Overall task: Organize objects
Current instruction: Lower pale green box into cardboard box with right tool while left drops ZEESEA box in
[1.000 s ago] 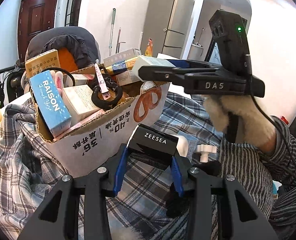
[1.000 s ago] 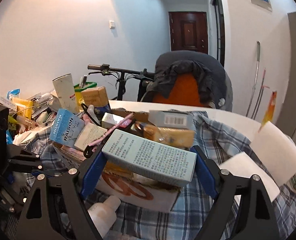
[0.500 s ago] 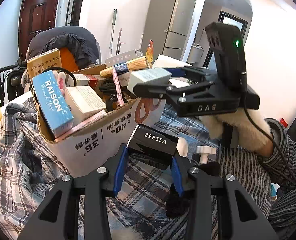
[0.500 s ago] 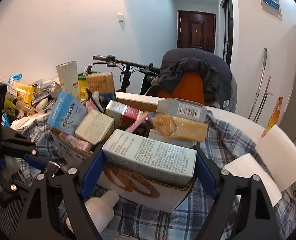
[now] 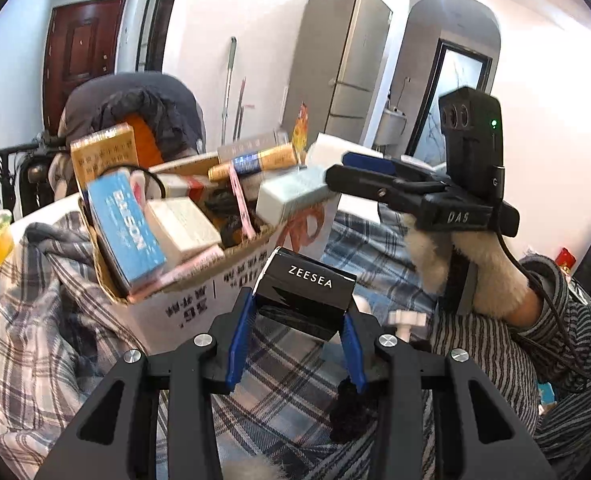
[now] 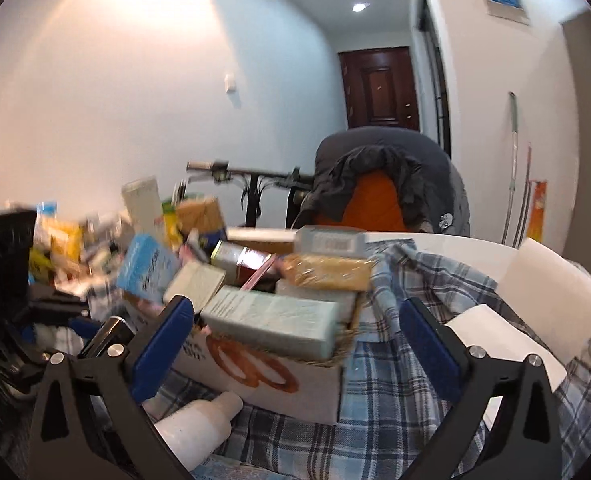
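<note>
The right tool (image 6: 295,344) was opening, level over one pale green box (image 6: 271,322) lying unclamped on one cardboard box (image 6: 279,384); the left tool (image 5: 297,344), tilted down, clamped one black ZEESEA box (image 5: 305,294).

This is a lived-in home, an apartment hallway by the look of it: a dark wooden front door (image 6: 379,86), a tall fridge (image 5: 335,68), a mop (image 5: 228,88) against the wall, a bicycle (image 6: 251,184) parked indoors, and a jacket (image 6: 391,184) slung over a chair.
</note>
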`<state>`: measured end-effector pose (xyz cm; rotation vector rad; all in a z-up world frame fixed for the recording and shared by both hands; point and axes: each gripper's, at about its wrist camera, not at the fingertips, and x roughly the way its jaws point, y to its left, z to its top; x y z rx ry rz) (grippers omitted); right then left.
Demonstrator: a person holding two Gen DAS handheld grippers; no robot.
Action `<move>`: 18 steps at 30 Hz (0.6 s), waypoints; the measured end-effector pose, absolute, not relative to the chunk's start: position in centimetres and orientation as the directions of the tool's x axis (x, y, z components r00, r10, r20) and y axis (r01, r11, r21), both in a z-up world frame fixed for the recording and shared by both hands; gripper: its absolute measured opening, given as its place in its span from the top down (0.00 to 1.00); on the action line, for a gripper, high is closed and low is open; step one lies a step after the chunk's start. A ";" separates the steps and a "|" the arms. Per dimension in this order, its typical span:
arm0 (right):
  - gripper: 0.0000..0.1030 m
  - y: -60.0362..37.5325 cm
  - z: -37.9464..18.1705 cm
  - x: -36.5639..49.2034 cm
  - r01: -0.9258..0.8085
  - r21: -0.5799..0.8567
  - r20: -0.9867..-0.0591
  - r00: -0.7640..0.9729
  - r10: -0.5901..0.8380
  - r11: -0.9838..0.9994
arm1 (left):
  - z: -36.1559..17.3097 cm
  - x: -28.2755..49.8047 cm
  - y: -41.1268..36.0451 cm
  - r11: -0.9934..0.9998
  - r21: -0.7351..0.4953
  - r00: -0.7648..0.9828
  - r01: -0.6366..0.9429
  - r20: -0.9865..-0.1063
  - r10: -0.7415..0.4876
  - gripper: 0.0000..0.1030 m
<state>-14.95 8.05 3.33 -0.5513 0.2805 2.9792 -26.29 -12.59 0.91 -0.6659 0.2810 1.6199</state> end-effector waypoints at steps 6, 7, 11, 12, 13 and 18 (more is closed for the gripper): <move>0.00 10.3 3.5 -14.1 -0.165 0.263 -0.334 -0.940 0.070 -0.951 | 2.5 -27.0 -12.9 -0.241 -0.204 -0.109 -0.949 -0.505 0.856 0.59; 0.00 10.6 3.4 -14.1 -0.165 0.280 -0.336 -0.940 0.064 -0.946 | 2.9 -27.1 -12.8 -0.257 -0.205 -0.124 -0.944 -0.501 0.857 0.59; 0.00 11.9 3.1 -14.1 -0.150 0.366 -0.331 -0.943 0.022 -0.918 | 5.9 -28.1 -11.7 -0.274 -0.209 -0.146 -0.939 -0.479 0.865 0.59; 0.00 12.2 3.0 -14.0 -0.145 0.387 -0.327 -0.945 0.011 -0.910 | 6.8 -28.4 -10.9 -0.286 -0.192 -0.158 -0.939 -0.498 0.852 0.59; 0.00 12.5 3.0 -14.0 -0.142 0.403 -0.324 -0.946 0.005 -0.904 | 7.2 -28.6 -10.1 -0.304 -0.170 -0.175 -0.937 -0.524 0.834 0.59; 0.00 13.3 3.0 -13.8 -0.140 0.445 -0.316 -0.949 -0.009 -0.885 | 7.4 -30.3 -4.1 -0.373 -0.073 -0.232 -0.925 -0.670 0.706 0.59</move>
